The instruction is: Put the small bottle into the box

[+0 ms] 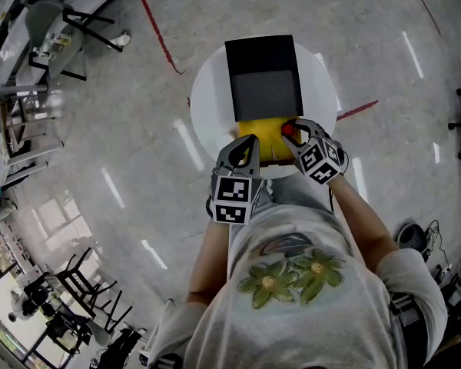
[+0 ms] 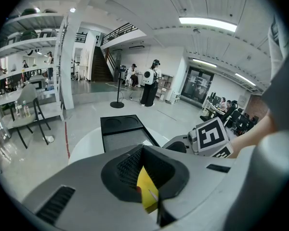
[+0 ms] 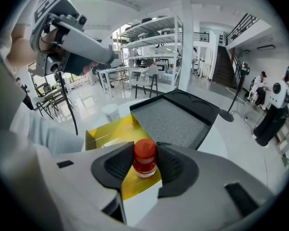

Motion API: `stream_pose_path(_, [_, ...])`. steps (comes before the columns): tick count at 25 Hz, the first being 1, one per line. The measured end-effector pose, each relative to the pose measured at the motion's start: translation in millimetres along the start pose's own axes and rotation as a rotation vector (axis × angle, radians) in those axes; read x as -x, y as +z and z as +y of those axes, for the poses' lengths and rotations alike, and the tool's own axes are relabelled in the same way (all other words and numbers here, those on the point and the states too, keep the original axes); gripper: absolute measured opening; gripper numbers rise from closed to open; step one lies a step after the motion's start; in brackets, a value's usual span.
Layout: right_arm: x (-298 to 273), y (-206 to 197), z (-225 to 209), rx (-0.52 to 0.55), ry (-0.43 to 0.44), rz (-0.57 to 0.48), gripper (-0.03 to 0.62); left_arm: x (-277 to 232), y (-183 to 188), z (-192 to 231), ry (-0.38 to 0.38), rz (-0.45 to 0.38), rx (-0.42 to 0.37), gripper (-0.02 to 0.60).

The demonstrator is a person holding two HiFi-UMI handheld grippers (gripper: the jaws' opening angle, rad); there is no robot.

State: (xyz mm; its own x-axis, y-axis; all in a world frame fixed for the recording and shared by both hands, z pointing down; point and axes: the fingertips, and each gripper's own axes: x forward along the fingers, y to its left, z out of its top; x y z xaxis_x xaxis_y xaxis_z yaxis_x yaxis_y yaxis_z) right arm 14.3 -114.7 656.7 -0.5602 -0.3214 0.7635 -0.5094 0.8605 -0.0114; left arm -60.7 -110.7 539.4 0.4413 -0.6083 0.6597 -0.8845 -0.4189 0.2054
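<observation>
The small bottle [image 3: 145,159], clear with a red cap [image 1: 289,129], stands upright between the pads of my right gripper [image 3: 145,166], which is shut on it. It hangs over the near right corner of the open yellow box [image 3: 110,134], which sits on the near edge of the round white table [image 1: 207,106]. My left gripper [image 2: 147,189] is shut on a thin yellow flap [image 2: 145,186] of that box [image 1: 265,133]. In the head view the left gripper [image 1: 246,146] and the right gripper [image 1: 300,134] flank the box at its near side.
A black tray [image 1: 263,75] with a grey foam inset lies just beyond the box [image 3: 176,119]. A small white tub [image 3: 110,112] stands at the box's far left. Chairs, shelves and people are farther off on the shiny floor.
</observation>
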Motion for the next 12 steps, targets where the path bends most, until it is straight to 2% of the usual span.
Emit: stream_pose_path(12, [-4.5,2.5,0.1,0.0,0.012,-0.026,0.152,-4.1,2.5,1.2,-0.005,0.003,-0.003,0.0])
